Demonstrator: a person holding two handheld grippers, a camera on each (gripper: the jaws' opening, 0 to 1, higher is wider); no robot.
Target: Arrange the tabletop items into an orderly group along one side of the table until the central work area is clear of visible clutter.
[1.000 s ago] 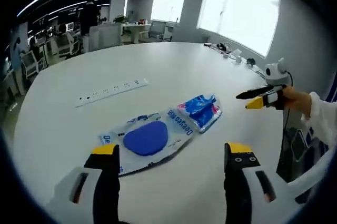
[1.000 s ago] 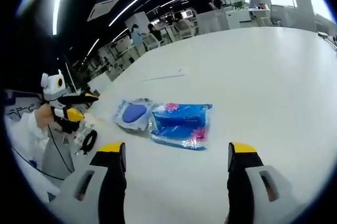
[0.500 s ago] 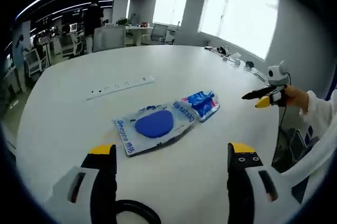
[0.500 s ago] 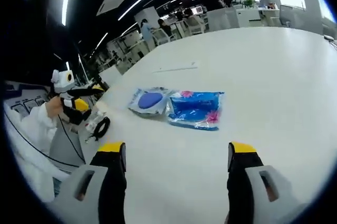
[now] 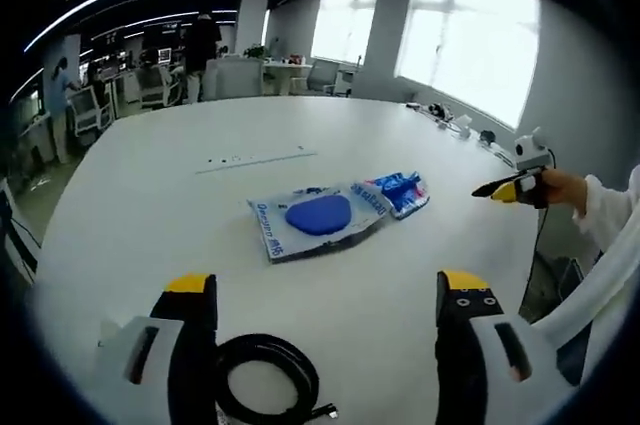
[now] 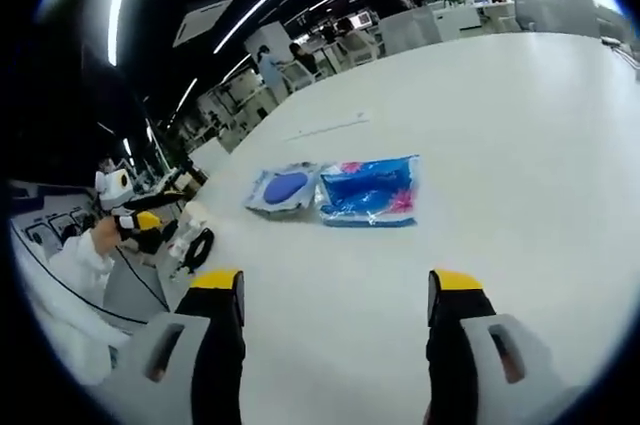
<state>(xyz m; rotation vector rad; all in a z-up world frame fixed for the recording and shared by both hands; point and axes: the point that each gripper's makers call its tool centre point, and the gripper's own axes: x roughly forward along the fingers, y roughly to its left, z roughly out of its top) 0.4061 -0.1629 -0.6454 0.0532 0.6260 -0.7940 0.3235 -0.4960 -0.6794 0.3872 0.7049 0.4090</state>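
Worktop (image 5: 150,195) white, wide, rounded at the edges. 2 flat packets lie touching near its middle: a clear pouch with a blue oval pad (image 5: 316,219) and, just beside it, a blue patterned packet (image 5: 402,191). In the right gripper view the same pair appears as pouch (image 6: 282,188) and blue packet (image 6: 369,190), side by side. Coiled black cable (image 5: 266,392) rests on the worktop near the edge, between the jaws of the left hand-held gripper (image 5: 328,297), untouched. White power strip (image 5: 255,157) lies further back, well apart from the packets. Left hand-held gripper: jaws spread, holding nothing. Right hand-held gripper (image 6: 336,291): jaws spread, holding nothing, hovering over bare worktop short of the packets.
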